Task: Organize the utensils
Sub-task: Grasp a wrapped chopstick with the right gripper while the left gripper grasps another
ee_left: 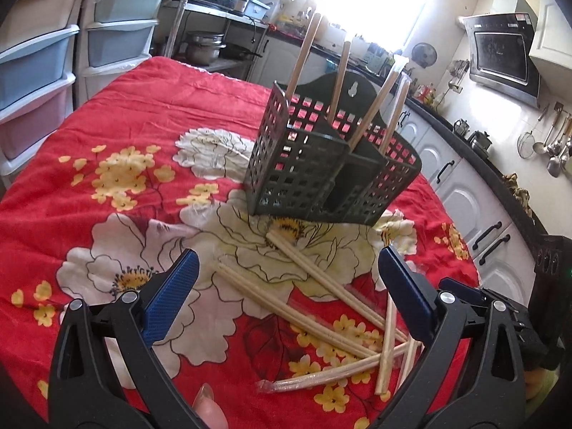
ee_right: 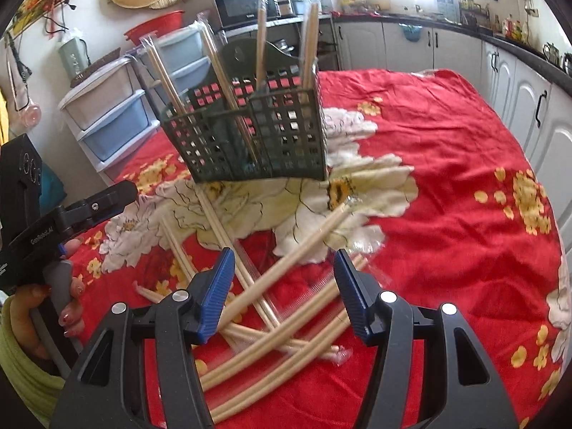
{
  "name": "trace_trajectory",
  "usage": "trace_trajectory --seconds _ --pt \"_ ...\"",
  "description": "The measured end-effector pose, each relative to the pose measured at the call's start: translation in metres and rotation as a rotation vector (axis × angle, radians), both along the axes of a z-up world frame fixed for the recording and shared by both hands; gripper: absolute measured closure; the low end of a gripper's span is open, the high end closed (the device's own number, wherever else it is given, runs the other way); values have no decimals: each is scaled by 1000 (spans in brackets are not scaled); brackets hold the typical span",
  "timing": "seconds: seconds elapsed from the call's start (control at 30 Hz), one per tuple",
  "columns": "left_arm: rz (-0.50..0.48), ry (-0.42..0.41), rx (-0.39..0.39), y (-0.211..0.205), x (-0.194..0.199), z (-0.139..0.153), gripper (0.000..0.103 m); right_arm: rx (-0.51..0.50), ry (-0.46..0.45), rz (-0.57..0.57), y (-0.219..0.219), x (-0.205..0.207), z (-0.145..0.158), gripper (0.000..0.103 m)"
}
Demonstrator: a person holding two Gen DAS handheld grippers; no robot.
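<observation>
Chopsticks (ee_right: 286, 279) lay crossed in loose pile beneath right gripper (ee_right: 284, 293), jaws released, nothing grasped. Left gripper (ee_left: 287, 287) also released, pile just ahead. Holder (ee_left: 332, 164) stood beyond both. Risk: overlapping wrapped sticks, grabbing two or scattering.

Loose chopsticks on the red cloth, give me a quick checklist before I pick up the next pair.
1. Right gripper open, nothing between the pads: ok.
2. Left gripper open and empty: ok.
3. Loose chopsticks below the right gripper: ok.
4. One pair lying clear of the others: not ok, they cross in a heap.
5. Holder upright on the cloth: ok.
6. Room in the holder beside the standing chopsticks: ok.
</observation>
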State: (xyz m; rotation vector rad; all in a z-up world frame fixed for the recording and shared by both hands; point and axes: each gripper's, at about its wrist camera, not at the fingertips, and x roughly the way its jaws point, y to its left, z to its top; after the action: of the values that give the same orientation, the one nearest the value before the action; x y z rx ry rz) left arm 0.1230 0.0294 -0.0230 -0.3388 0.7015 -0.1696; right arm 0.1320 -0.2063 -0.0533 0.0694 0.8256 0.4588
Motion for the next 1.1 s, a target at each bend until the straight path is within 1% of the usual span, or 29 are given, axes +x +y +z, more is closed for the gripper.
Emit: trace_trajectory --seconds 0.13,0.33,0.43,0.57,0.6,0.63,0.67,0.8,0.87,0.93,1.1 --pt "1 23 -8 1 0 -7 11 -5 25 -17 -4 0 -5 48" --pt "-8 56 -17 3 2 -14 11 0 85 -52 -10 7 -15 48" --pt "-14 80 -33 3 4 -19 11 6 114 -65 -13 11 -20 48" --pt "-23 114 -73 7 7 -27 11 25 153 -77 -16 19 -25 48" --pt "-27 121 -86 8 8 -29 12 27 158 -79 -16 21 -25 48" --pt "-30 134 -110 11 9 -32 17 33 167 -80 -17 23 -26 48" --pt "-30 143 -127 12 10 -35 19 33 179 -84 -17 26 -27 48" --pt "-22 191 -198 20 16 -47 31 51 220 -97 -20 38 -30 53" --pt "-16 199 -230 24 19 -51 33 73 243 -99 -22 43 -32 54" --pt "-11 204 -259 28 22 -52 34 78 257 -103 -23 48 -33 60" --pt "-1 214 -286 32 29 -54 40 108 283 -101 -27 56 -35 67"
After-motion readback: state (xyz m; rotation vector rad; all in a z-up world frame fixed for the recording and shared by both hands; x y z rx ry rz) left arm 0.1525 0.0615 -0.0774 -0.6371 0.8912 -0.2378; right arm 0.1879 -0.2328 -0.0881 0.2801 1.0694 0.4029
